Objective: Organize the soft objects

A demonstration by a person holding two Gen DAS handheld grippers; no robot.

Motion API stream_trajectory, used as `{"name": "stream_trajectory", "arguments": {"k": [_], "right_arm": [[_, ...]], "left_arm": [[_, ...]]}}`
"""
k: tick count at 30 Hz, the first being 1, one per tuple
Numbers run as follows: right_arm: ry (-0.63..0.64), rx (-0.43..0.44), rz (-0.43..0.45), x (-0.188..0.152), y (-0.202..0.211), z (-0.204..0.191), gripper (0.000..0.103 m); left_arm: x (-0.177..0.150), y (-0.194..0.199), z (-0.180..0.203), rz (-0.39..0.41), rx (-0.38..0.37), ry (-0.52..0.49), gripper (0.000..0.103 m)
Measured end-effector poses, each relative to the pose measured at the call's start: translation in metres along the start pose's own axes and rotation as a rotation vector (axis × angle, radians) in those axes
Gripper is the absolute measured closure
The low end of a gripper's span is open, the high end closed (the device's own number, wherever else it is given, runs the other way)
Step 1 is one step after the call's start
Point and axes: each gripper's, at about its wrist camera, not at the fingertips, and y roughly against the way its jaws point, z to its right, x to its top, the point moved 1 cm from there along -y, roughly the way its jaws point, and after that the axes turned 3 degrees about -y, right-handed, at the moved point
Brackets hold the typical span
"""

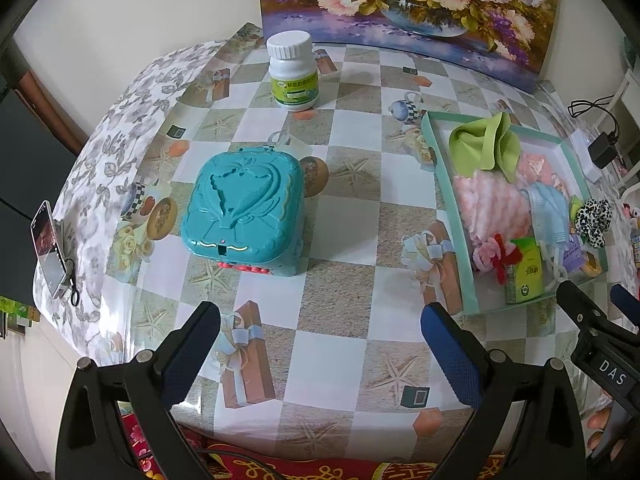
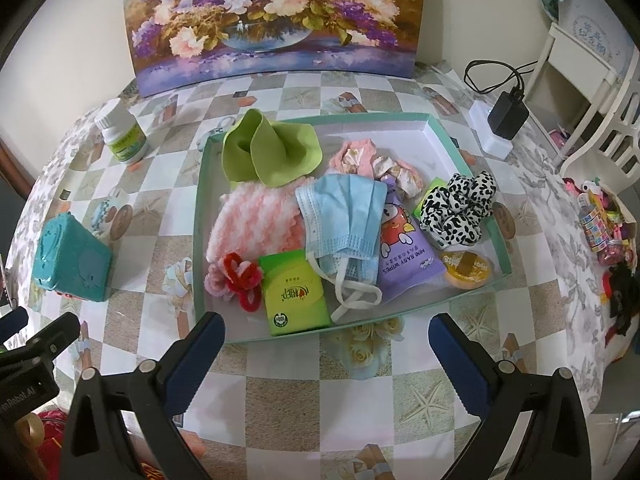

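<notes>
A shallow teal-rimmed tray (image 2: 199,216) (image 1: 448,184) holds soft things: a green cloth (image 2: 272,152) (image 1: 480,144), a pink fluffy cloth (image 2: 256,224) (image 1: 488,204), a blue face mask (image 2: 344,216) (image 1: 550,208), a leopard scrunchie (image 2: 456,208) (image 1: 592,220), a red and pink pipe-cleaner flower (image 2: 236,280), a green tissue pack (image 2: 294,292), purple baby wipes (image 2: 404,244) and a round orange tin (image 2: 466,268). My right gripper (image 2: 326,350) stands open just in front of the tray. My left gripper (image 1: 320,336) is open over bare tablecloth, near a teal box (image 1: 244,208) (image 2: 72,260).
A white pill bottle (image 1: 292,72) (image 2: 122,132) stands at the back, in front of a flower painting (image 2: 276,16). A phone (image 1: 48,248) leans at the left table edge. A charger with its cable (image 2: 508,116) lies at the back right, beside a white chair (image 2: 600,92).
</notes>
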Motion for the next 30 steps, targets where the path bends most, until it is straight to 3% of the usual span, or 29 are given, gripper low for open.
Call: {"name": "stream_trajectory", "arguments": {"k": [30], "right_arm": [[-0.001, 0.001, -0.01, -0.0004, -0.0031, 0.0015, 0.0]], "left_arm": [[0.0001, -0.0037, -0.0064, -0.012, 0.023, 0.025, 0.003]]}}
